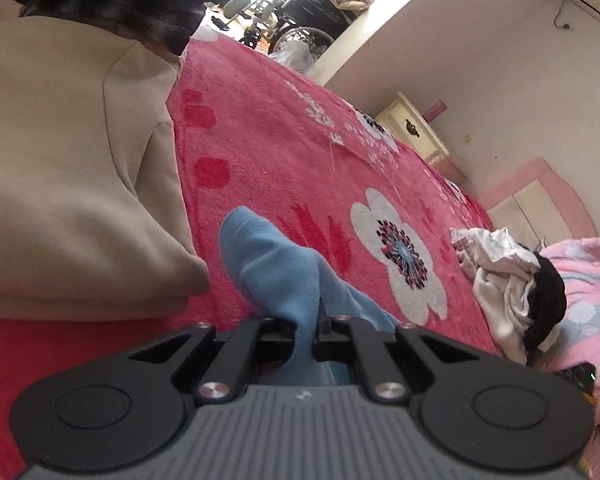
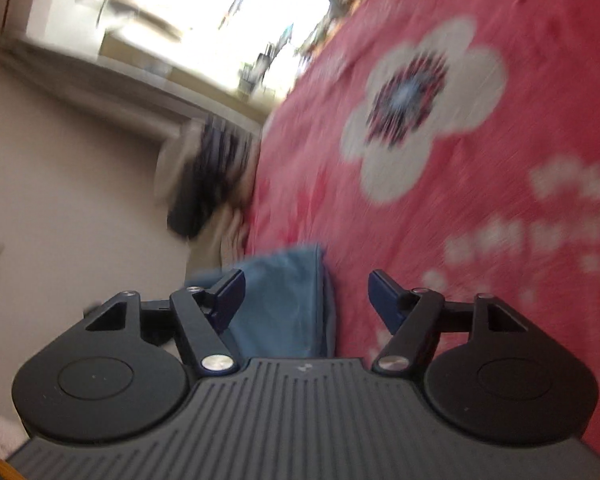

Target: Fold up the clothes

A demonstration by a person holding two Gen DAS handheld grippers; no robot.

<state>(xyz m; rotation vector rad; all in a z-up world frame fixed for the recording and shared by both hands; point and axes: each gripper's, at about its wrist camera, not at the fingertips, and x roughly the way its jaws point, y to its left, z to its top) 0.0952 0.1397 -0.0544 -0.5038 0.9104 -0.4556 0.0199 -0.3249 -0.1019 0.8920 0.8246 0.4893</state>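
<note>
Clenched on a fold of blue garment (image 1: 284, 272), the left gripper (image 1: 305, 330) holds it above the red floral blanket (image 1: 300, 140); right gripper (image 2: 305, 300) gapes released beside that cloth.

Bed surface: pink-red fleece blanket (image 1: 284, 140), white flower print (image 1: 400, 252), scattered white blossoms. Beige garment (image 1: 68, 168) spread over left portion. Dark plaid clothing (image 1: 112, 4) heaped at far end. Blue garment (image 1: 276, 264) lying near middle front. Crumpled white and black clothes (image 1: 516, 284) at right edge, beside pink floral quilt (image 1: 588, 280). Right wrist view blurred: same blanket (image 2: 480, 200), blue garment (image 2: 280, 300) on it.
</note>
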